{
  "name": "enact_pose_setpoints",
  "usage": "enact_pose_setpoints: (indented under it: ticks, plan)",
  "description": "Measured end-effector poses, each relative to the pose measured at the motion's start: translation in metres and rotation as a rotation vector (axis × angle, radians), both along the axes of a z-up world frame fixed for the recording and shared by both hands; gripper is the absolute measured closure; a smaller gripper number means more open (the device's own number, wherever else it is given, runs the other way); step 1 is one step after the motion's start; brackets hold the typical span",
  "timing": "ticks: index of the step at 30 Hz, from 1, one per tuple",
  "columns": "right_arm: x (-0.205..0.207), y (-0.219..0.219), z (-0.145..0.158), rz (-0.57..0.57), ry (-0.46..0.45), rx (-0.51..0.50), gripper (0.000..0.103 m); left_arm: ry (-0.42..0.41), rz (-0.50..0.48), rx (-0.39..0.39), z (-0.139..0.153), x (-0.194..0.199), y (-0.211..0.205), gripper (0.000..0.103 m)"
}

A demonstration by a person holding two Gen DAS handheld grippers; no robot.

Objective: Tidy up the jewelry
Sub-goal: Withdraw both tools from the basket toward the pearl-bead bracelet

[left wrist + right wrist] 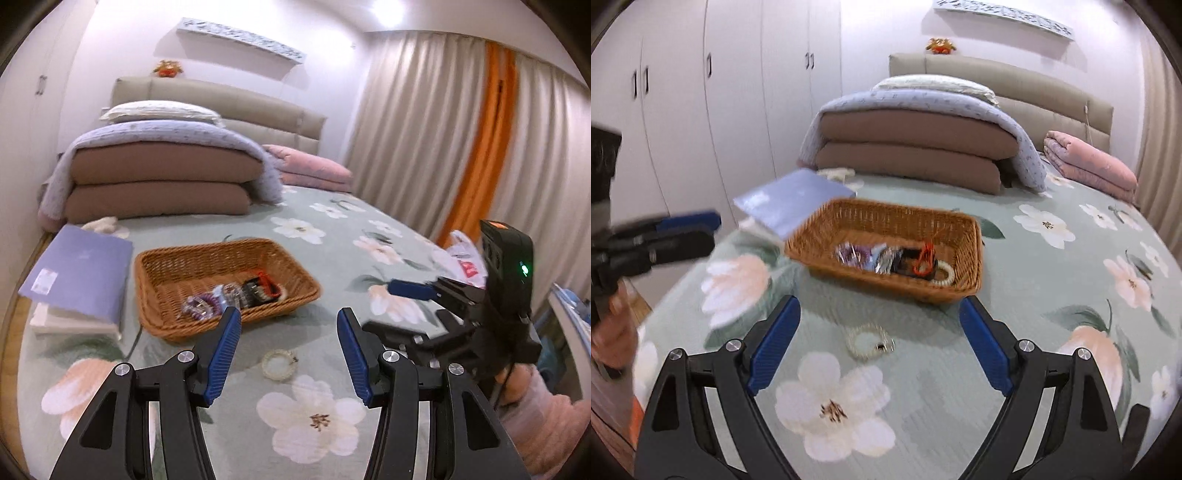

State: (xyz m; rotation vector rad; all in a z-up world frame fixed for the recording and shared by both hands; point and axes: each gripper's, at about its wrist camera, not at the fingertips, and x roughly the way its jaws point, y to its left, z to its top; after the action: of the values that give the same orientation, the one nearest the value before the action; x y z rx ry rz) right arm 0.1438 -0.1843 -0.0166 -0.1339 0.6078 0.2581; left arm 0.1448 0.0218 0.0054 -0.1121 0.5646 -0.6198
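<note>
A pale bead bracelet (279,364) lies on the floral bedspread in front of a wicker basket (177,258). It also shows in the right wrist view (870,340), before the basket (967,236). The basket holds several jewelry pieces (229,295), among them a red cord (923,260) and a white bead bracelet (945,277). My left gripper (288,325) is open and empty, just short of the loose bracelet. My right gripper (881,314) is open and empty above the same bracelet. Each gripper shows in the other's view: the right (424,306), the left (683,232).
A purple folder on white books (77,273) lies left of the basket. Folded brown and lavender quilts (159,173) and a pink quilt (314,170) sit at the headboard. Curtains (443,129) hang on the right. Wardrobe doors (701,110) stand left of the bed.
</note>
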Motion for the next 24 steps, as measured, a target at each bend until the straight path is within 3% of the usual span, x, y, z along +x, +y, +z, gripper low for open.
enact_pose_setpoints:
  ticks: [4,6,8,10,18,21,24]
  plan:
    - [0.013,0.0,-0.037,0.009,0.081,-0.034,0.017,0.09,0.005,0.046,-0.035,0.013,-0.009,0.047]
    - [0.021,-0.004,-0.051,0.009,0.122,-0.035,0.026,0.131,0.005,0.079,-0.053,0.023,-0.017,0.047]
    - [0.032,-0.006,-0.067,0.011,0.168,-0.036,0.043,0.165,-0.001,0.112,-0.07,0.035,-0.026,0.047]
    - [0.045,-0.012,-0.085,-0.008,0.211,-0.031,0.05,0.198,0.002,0.132,-0.082,0.049,-0.033,0.047]
    - [0.083,-0.026,-0.12,-0.038,0.299,0.099,0.054,0.31,0.02,0.126,-0.125,0.101,-0.048,0.048]
    - [0.088,-0.017,-0.125,-0.019,0.297,0.085,0.054,0.349,0.002,0.114,-0.136,0.11,-0.052,0.076]
    - [0.094,-0.006,-0.134,-0.015,0.282,0.044,0.062,0.366,-0.006,0.125,-0.142,0.113,-0.055,0.078]
